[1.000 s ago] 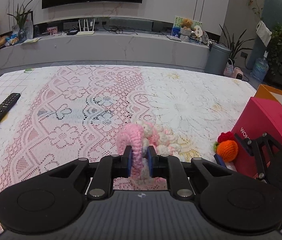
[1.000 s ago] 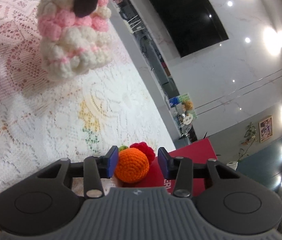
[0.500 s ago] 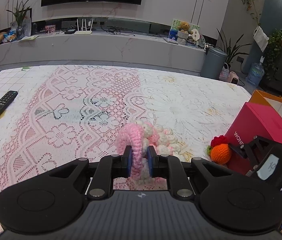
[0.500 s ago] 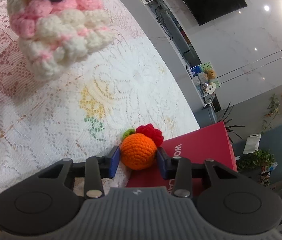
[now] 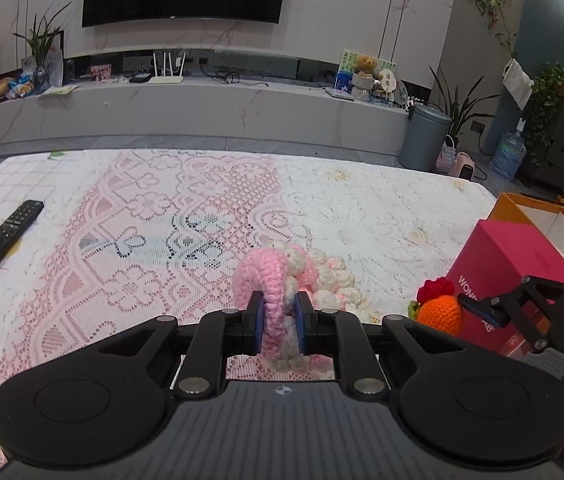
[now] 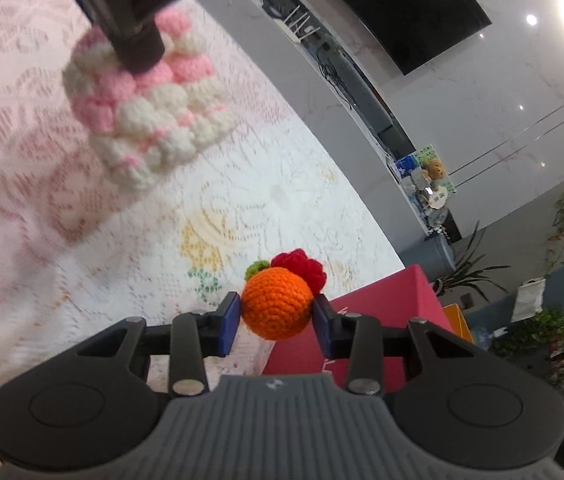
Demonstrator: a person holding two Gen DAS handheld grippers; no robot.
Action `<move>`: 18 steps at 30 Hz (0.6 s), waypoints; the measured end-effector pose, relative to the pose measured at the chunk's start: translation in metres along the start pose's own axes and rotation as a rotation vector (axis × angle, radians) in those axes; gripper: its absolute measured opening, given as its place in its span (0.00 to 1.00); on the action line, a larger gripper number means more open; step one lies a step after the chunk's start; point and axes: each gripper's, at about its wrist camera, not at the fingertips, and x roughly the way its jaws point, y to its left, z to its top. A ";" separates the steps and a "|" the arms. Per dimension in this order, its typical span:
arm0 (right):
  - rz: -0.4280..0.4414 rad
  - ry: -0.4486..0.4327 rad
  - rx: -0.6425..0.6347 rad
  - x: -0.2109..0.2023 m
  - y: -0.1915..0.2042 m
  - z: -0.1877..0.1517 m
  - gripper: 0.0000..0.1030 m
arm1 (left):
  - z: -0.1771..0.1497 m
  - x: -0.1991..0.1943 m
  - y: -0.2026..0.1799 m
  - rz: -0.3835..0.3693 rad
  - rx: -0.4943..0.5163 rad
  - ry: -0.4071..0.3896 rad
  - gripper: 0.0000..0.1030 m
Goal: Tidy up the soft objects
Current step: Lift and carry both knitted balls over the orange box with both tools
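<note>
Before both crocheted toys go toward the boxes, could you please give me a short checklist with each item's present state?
1. Left gripper clamped on pink-and-white crochet piece: ok.
2. Right gripper pads pressing on orange crochet ball: ok; its jaws have just been closing.
3. Ball clear of the lace cloth: ok.
4. Pink piece clear of the cloth: cannot tell.
5. Room in orange box behind pink box: cannot tell.

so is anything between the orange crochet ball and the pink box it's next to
Nothing visible. The right gripper is shut on the orange crochet ball, and the pink box sits just past it with no object between them.
</note>
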 end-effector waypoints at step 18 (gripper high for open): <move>0.200 -0.106 0.267 -0.091 -0.065 -0.031 0.37 | -0.011 -0.076 -0.046 -0.022 0.028 -0.087 0.17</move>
